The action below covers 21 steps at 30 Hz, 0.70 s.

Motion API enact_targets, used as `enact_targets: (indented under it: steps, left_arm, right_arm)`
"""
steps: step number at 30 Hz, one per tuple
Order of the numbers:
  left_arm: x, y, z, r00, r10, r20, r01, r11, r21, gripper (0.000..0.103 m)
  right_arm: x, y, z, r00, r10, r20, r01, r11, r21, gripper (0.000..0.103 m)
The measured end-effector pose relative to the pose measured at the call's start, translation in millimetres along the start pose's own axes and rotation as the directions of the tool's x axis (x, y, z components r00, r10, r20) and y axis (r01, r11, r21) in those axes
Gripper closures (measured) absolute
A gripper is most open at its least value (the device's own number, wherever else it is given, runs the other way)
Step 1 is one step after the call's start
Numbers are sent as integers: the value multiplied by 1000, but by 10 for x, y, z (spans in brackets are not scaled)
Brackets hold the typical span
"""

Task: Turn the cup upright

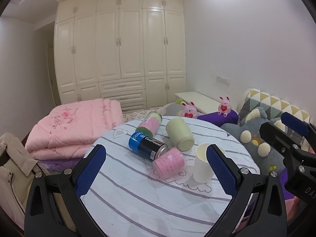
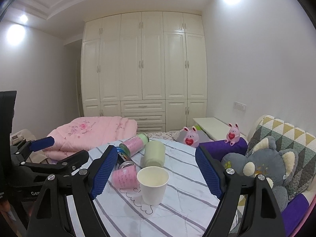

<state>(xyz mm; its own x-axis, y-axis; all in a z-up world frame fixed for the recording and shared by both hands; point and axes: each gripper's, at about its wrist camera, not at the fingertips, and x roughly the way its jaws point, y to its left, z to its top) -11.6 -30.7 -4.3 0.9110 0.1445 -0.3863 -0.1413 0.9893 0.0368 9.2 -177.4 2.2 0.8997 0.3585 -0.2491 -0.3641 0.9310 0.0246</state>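
A white paper cup stands upright, mouth up, on the round striped table; in the right wrist view it sits centred between my right gripper's blue pads. My left gripper is open and empty, with the cup just inside its right pad. My right gripper is open and empty, a little short of the cup; it shows at the right edge of the left wrist view.
Several canisters lie on their sides behind the cup: a blue-black CoolTowel can, a pink one, a pale green one and a pink-green one. A pink quilt lies left, plush toys right.
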Motion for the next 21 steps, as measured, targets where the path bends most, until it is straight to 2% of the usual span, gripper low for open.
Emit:
enact_targets:
  steps: [14,21]
  left_arm:
    - [23,4,-13,1000,-5,-11,5,1000,0,0]
    - [118,68,-28,999,-6,-33,5,1000,-12,0]
  right_arm:
    - [95,-32,-40,999,3,-36,-3,1000,15,21]
    - [218,-41,-120,996,5,-85,-3,1000,20,21]
